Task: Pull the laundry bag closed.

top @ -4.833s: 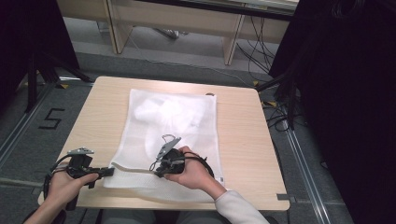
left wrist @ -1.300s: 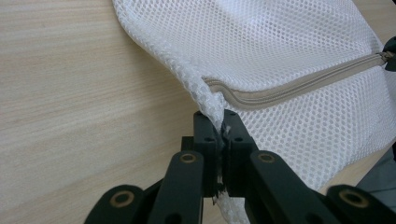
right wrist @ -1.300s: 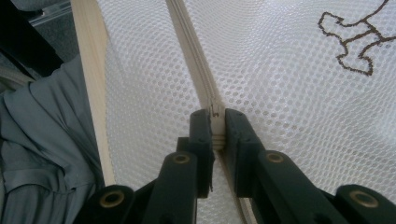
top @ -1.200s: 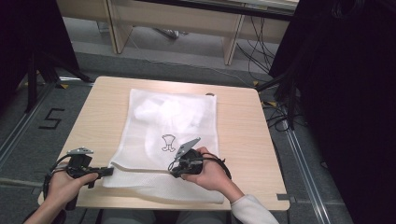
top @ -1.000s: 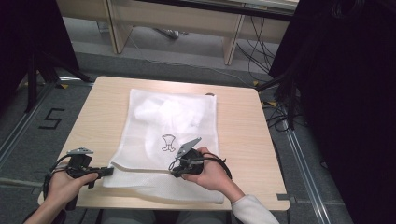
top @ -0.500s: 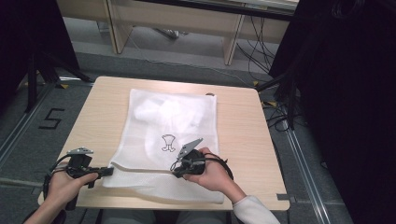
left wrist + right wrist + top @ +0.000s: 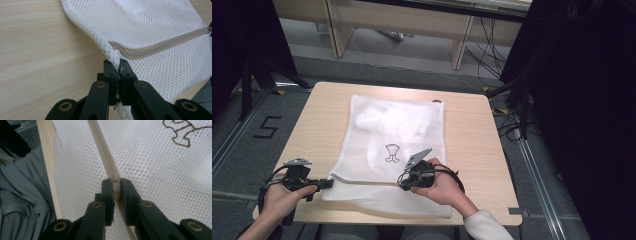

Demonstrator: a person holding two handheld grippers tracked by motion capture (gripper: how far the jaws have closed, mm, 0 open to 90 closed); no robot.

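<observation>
Pale woodgrain table [image 7: 472,135], left gripper [image 7: 117,67] pinching white mesh bag [image 7: 397,135] corner, right gripper [image 7: 115,185] clamping beige zipper [image 7: 100,142]

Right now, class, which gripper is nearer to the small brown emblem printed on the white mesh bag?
Right. The right gripper sits just below and right of the emblem, clamped on the bag's zipper. The left gripper pinches the bag's left corner, farther off.

Both grippers were black. Left gripper [image 7: 326,183] carried a grey three-cornered plate and a black looping cable; right gripper [image 7: 404,181] carried the same plate and cable. Jaw links showed brass-coloured pivot rivets. Right forearm wore a pale grey sleeve [image 7: 484,226]. Grey trousers [image 7: 22,195] seen in the right gripper view.
</observation>
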